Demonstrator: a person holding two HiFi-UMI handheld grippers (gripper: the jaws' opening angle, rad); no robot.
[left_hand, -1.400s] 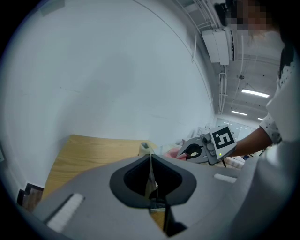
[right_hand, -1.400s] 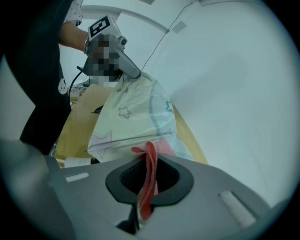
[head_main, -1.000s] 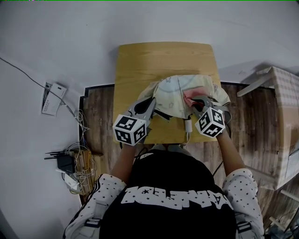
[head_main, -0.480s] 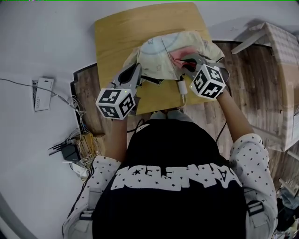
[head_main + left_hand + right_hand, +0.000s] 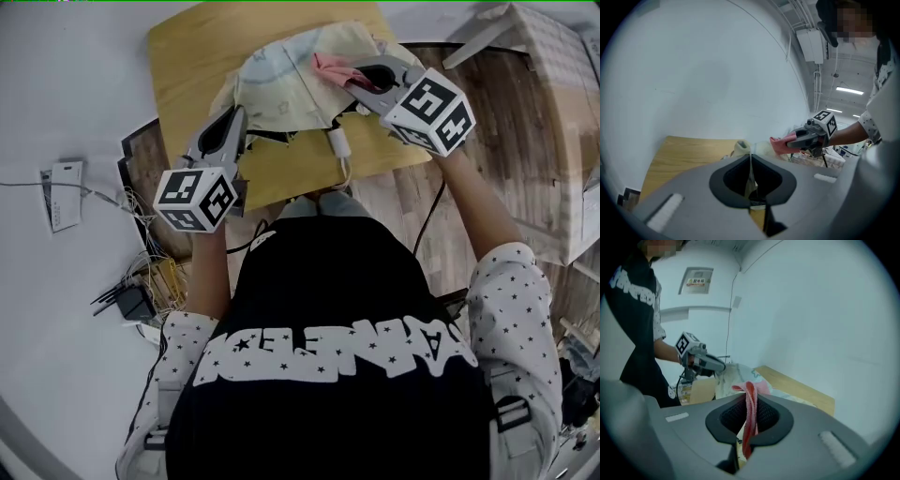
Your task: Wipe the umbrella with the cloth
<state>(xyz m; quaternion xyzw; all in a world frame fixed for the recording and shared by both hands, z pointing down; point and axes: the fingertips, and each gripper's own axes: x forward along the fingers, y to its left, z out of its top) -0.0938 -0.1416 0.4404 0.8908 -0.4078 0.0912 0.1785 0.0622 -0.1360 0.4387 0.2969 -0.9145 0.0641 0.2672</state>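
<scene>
A small table of light wood (image 5: 187,56) stands against a white wall, partly on a dark plank floor (image 5: 525,187), where I stand with a two-jaw tool in each hand. My left gripper (image 5: 750,174) has its jaws pressed together on a thin fold of the pale cream printed fabric umbrella (image 5: 281,84); the cloth of the canopy runs up between the pads as a narrow strip. My right gripper (image 5: 748,423) is clamped on the pink-red wiping cloth (image 5: 750,401), which stands as a folded ridge between its jaws and pokes out past the tips.

The collapsed umbrella lies crumpled on the far half of the tabletop, nearer the right corner, with its white cylindrical handle (image 5: 337,143) toward me at the near edge. The left tool pinches the canopy's near left edge. The right one holds the cloth over the upper right part of the canopy; whether the cloth touches the fabric I cannot tell. The two grippers are well apart, one on each side of the umbrella, each with its black-and-white marker cube toward me.

On the white floor to my left lie a tangle of cables with a black box (image 5: 131,302) and a flat white device (image 5: 61,195). A pale checked box (image 5: 553,66) sits at the right.
</scene>
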